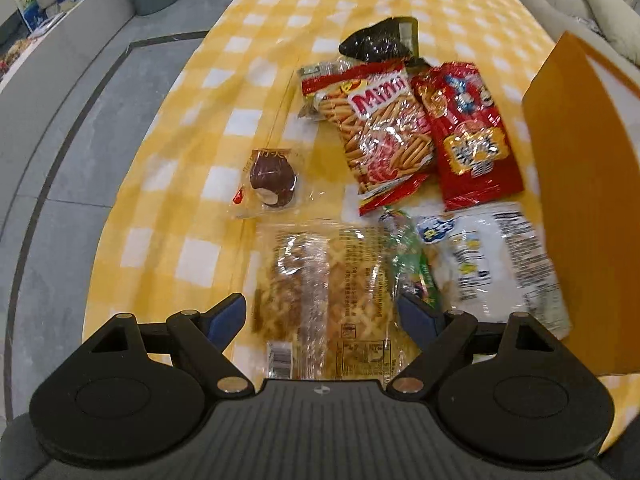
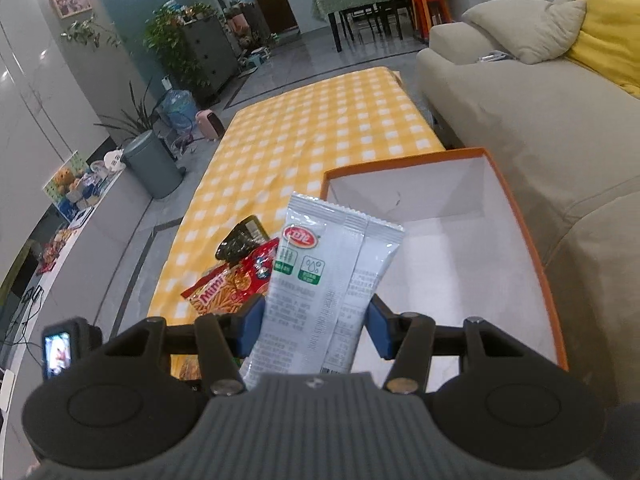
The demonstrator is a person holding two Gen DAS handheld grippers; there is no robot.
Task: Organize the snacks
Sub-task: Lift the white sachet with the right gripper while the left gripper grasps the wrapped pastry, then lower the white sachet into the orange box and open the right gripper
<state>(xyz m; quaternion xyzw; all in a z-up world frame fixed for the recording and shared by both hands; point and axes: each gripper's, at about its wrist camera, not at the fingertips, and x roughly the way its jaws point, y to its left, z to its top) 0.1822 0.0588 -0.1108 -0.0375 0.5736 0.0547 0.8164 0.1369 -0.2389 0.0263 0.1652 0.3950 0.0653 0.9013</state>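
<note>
A living room with a grey tiled floor [image 2: 280, 64] holds a low counter [image 2: 320, 128] under a yellow and white checked cloth, and a beige sofa [image 2: 520, 120] with a yellow cushion [image 2: 608, 28] runs along its right side. A grey bin [image 2: 154, 164] stands on the floor left of the counter, with plants [image 2: 172, 48] behind it.

On the near right part of the counter sits an orange box [image 2: 532, 248] with a white inside; no snacks show in the part that can be seen. The right gripper [image 2: 316, 326] hangs in front of and above it, its blue fingers [image 2: 252, 324] closed on a grey sachet [image 2: 328, 264] that stands upright between them, its top tilted a little to the right, over the box's left wall.

The other snacks lie on the cloth left of the box. In the left wrist view the left gripper [image 1: 322, 316] points steeply down with its fingers [image 1: 226, 316] spread apart and gripping nothing; below and between them lies a clear biscuit pack [image 1: 328, 292]. Just right of it are a green wrapper [image 1: 416, 264] and a white bag [image 1: 492, 264], the bag lying against the box [image 1: 584, 184]. Farther off, a Mimi stick bag [image 1: 380, 132] lies partly under a red bag [image 1: 472, 136], with a black pack [image 1: 380, 42] beyond them. A chocolate cake [image 1: 272, 180] in clear wrap lies apart to the left.
</note>
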